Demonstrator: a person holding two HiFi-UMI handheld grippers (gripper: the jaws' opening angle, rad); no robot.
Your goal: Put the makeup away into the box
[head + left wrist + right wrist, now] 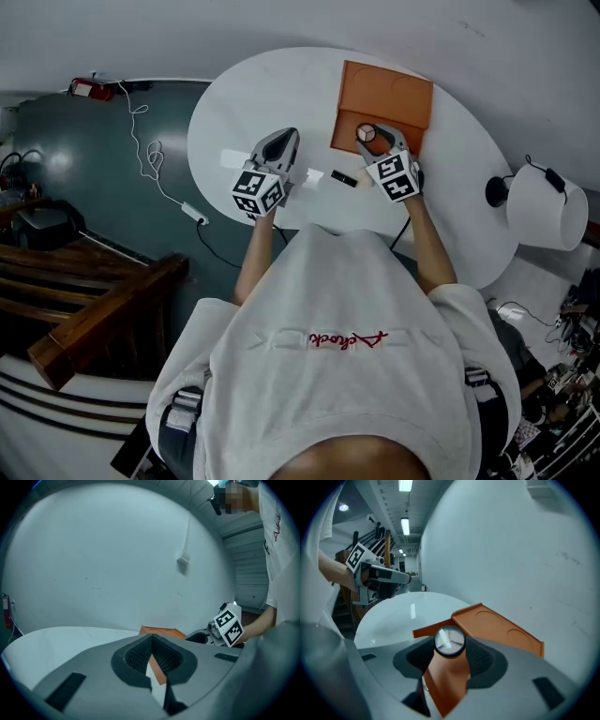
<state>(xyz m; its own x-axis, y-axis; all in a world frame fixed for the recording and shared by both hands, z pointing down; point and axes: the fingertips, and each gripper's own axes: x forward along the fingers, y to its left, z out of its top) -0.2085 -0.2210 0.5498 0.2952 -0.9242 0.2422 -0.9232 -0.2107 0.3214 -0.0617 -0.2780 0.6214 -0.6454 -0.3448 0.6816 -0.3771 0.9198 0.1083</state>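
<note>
L gripper (284,139), far left over the round white worktop (244,103): jaws pressed together at the tips, nothing btwn them, pointing nearly level away from the person w/ forearm stretched out. Next right, a short black makeup tube (344,178) lies flat on the worktop btwn the two grippers, long axis roughly left-right, a bit nearer the R one. R gripper (378,134): jaws pinching a small round black-rimmed makeup pot w/ clear lid (449,642), pot face toward the camera. Key relation: the flat orange box w/ its lid propped open (384,94) sits directly ahead of & below the pot, so R hand is the nearer. R gripper tilts down at the open base.
</note>
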